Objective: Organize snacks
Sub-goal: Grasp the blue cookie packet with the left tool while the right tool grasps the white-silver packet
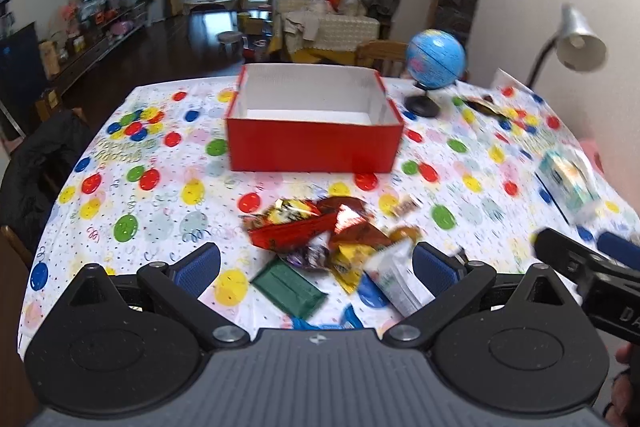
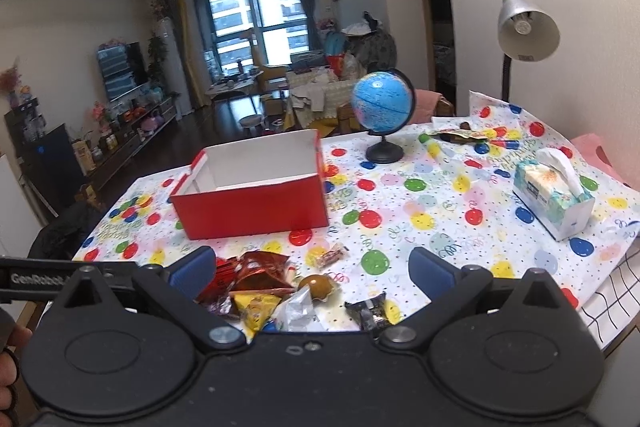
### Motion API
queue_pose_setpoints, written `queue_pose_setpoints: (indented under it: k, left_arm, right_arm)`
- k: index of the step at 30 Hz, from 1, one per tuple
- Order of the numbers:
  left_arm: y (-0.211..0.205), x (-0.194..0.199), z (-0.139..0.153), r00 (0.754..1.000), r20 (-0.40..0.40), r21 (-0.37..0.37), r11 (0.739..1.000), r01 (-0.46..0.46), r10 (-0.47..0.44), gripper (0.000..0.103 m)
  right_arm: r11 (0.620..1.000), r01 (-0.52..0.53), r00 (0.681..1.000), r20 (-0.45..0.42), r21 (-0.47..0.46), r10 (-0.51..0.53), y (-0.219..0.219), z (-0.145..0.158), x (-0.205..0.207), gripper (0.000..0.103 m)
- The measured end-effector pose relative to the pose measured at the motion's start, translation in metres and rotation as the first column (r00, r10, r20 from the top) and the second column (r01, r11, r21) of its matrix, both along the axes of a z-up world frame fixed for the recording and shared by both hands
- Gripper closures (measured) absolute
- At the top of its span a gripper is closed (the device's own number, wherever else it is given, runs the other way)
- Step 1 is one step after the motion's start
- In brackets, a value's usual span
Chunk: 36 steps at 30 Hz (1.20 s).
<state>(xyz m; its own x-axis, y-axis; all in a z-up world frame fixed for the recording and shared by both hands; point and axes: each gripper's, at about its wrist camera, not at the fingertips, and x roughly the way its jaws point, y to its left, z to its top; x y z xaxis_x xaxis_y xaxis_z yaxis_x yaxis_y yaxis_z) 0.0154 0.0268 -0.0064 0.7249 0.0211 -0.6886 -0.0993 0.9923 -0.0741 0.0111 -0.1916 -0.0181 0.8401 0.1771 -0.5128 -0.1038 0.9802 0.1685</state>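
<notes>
An open red box (image 1: 314,143) with a white, bare inside stands in the middle of the balloon-print table; the right wrist view shows the red box (image 2: 252,207) too. In front of it lies a loose pile of snack packets (image 1: 320,231), red, yellow, green and white; the same snack packets (image 2: 260,283) lie low in the right wrist view. My left gripper (image 1: 316,263) hovers open just above the near side of the pile. My right gripper (image 2: 310,267) is open over the pile's right part, with a round brown sweet (image 2: 316,285) and a dark wrapped sweet (image 2: 370,311) between its fingers, untouched.
A blue globe (image 2: 382,103) on a black stand is behind the box to the right. A tissue box (image 2: 554,195) sits at the right. A silver desk lamp (image 2: 524,27) rises at the far right edge. A dark jacket (image 1: 40,159) hangs on a chair at the left.
</notes>
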Motion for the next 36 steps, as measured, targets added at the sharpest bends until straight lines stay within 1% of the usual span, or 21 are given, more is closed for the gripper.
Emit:
queue_pose_setpoints:
  k: [2, 6, 9, 12, 14, 16, 19, 20, 23, 25, 26, 30, 32, 34, 36]
  left_arm:
    - [0.004, 0.006, -0.005, 1.0, 0.012, 0.014, 1.0, -0.02, 0.02, 0.0]
    - [0.002, 0.019, -0.016, 1.0, 0.019, 0.053, 0.998, -0.021, 0.02, 0.0]
    - [0.001, 0.031, -0.027, 1.0, -0.02, 0.043, 0.999, -0.007, 0.008, 0.0]
    - [0.001, 0.037, -0.041, 0.998, -0.063, 0.031, 0.999, 0.01, -0.008, 0.0]
    - [0.003, 0.042, -0.051, 0.994, -0.106, 0.006, 1.0, 0.022, -0.021, 0.0]
    - [0.005, 0.045, -0.063, 0.988, -0.152, -0.005, 1.0, 0.01, -0.011, 0.0]
    - [0.01, 0.05, -0.083, 0.973, -0.229, -0.031, 0.999, -0.01, 0.002, 0.001]
    - [0.011, 0.051, -0.089, 0.968, -0.252, -0.04, 0.999, -0.014, 0.003, 0.001]
    - [0.013, 0.053, -0.105, 0.951, -0.31, -0.059, 0.998, -0.02, 0.001, 0.001]
    - [0.014, 0.055, -0.115, 0.938, -0.347, -0.079, 0.997, -0.017, -0.012, 0.001]
    - [0.013, 0.055, -0.12, 0.932, -0.362, -0.08, 0.997, -0.016, -0.014, 0.001]
    - [0.006, 0.057, -0.134, 0.914, -0.405, -0.072, 0.997, 0.008, -0.037, 0.001]
    - [0.003, 0.059, -0.14, 0.906, -0.42, -0.069, 0.997, 0.02, -0.047, 0.001]
    - [0.0, 0.061, -0.145, 0.901, -0.431, -0.063, 0.998, 0.03, -0.054, 0.001]
    - [-0.003, 0.063, -0.15, 0.895, -0.442, -0.056, 0.998, 0.033, -0.054, 0.002]
  right_arm:
    - [0.999, 0.033, 0.999, -0.016, -0.003, -0.033, -0.002, -0.006, 0.008, 0.0]
    - [0.995, 0.07, 0.997, -0.014, -0.064, -0.071, 0.0, -0.02, 0.022, 0.0]
    - [0.993, 0.082, 0.996, -0.037, -0.08, -0.085, -0.003, -0.034, 0.03, 0.001]
    - [0.993, 0.062, 0.996, -0.065, -0.098, -0.068, -0.003, -0.049, 0.04, 0.004]
    - [0.993, 0.026, 0.996, -0.085, -0.115, -0.036, 0.001, -0.059, 0.043, 0.005]
    - [0.992, -0.004, 0.994, -0.109, -0.128, -0.01, 0.006, -0.069, 0.047, 0.007]
    - [0.987, -0.066, 0.989, -0.138, -0.148, 0.045, 0.013, -0.081, 0.054, 0.01]
    - [0.984, -0.09, 0.986, -0.151, -0.154, 0.066, 0.016, -0.086, 0.056, 0.012]
    - [0.97, -0.162, 0.971, -0.204, -0.182, 0.124, 0.023, -0.103, 0.064, 0.019]
    - [0.955, -0.216, 0.956, -0.242, -0.204, 0.165, 0.027, -0.115, 0.067, 0.021]
    - [0.948, -0.237, 0.949, -0.26, -0.213, 0.179, 0.03, -0.121, 0.069, 0.023]
    - [0.924, -0.292, 0.929, -0.302, -0.246, 0.213, 0.04, -0.138, 0.074, 0.025]
    - [0.911, -0.318, 0.919, -0.319, -0.261, 0.229, 0.044, -0.144, 0.077, 0.029]
    - [0.897, -0.343, 0.912, -0.327, -0.278, 0.247, 0.049, -0.148, 0.08, 0.031]
    - [0.881, -0.365, 0.907, -0.33, -0.303, 0.262, 0.054, -0.151, 0.082, 0.036]
